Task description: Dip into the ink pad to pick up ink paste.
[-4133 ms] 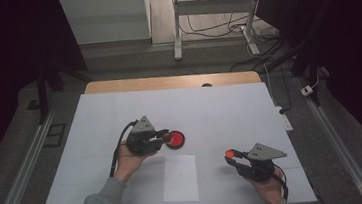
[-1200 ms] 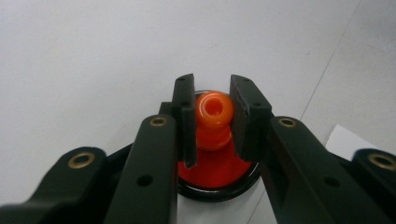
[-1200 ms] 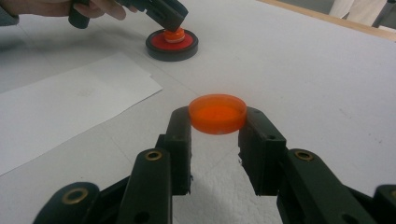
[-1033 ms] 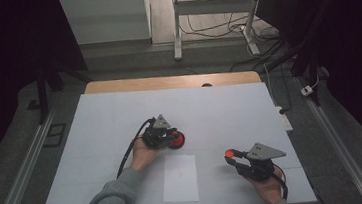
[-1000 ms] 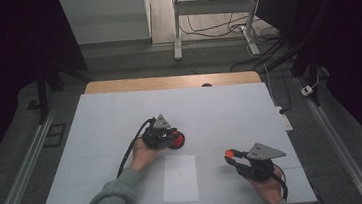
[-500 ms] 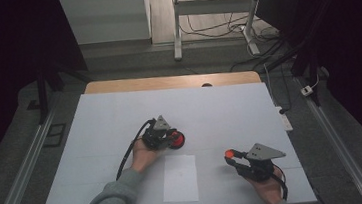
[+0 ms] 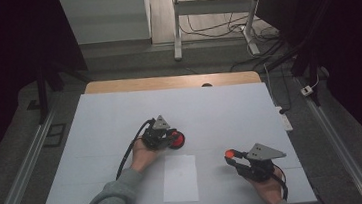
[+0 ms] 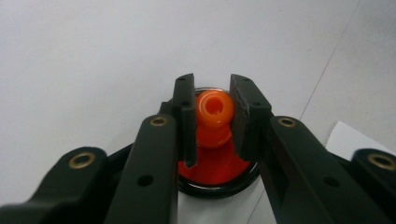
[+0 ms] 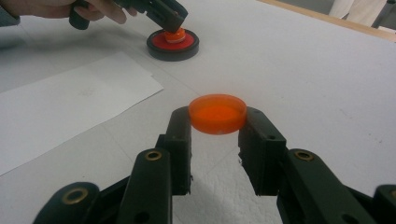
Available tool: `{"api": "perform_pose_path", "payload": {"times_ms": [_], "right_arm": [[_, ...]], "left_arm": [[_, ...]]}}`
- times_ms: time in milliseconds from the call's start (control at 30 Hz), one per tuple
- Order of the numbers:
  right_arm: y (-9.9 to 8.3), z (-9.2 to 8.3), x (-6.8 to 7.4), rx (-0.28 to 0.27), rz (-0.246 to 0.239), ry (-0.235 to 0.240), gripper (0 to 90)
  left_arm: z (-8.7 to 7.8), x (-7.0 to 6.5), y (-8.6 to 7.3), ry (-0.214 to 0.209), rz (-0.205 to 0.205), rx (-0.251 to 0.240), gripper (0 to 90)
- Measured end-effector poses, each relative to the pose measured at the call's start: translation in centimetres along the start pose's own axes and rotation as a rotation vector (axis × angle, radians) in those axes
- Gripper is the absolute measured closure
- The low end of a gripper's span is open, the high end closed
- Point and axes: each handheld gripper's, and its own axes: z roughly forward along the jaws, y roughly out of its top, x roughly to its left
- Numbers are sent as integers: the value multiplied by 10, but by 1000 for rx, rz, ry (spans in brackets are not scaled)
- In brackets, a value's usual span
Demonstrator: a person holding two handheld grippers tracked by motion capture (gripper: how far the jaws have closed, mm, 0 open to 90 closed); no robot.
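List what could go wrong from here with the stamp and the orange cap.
1. The left gripper pinches only the round orange knob of the stamp; a ball that smooth could slip or swivel between the jaws when lifted.
2. The right gripper holds the orange cap by its thin rim, at the very fingertips, so it could pop out.
3. The paper sheet lies loose and may shift under pressing.

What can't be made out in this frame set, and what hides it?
- Red pad in the black dish: the left tongs block its middle, left gripper view.
- Orange stamp: its foot sits behind the jaw pads.
- Sheet of paper: any print is too faint, high view; cut by the frame edge, right gripper view.
- Orange cap in the right tongs: underside turned away.
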Motion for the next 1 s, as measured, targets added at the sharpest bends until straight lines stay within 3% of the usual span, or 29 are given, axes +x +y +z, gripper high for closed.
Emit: {"api": "perform_pose_path", "payload": {"times_ms": [400, 800, 833, 933, 1000], "right_arm": [[0, 0, 0, -3, -1, 0, 646], [1, -1, 1, -12, -6, -2, 646], [1, -2, 0, -8, -8, -1, 646], [1, -2, 1, -13, -4, -4, 646], [1, -2, 0, -9, -7, -8, 646]], "left_arm": [[0, -2, 1, 12, 7, 10, 732], [-1, 1, 1, -3, 0, 1, 730], [-1, 2, 1, -9, -3, -5, 729], [-16, 8, 4, -17, -44, -96, 728], [-27, 11, 8, -28, -60, -128, 729]]}}
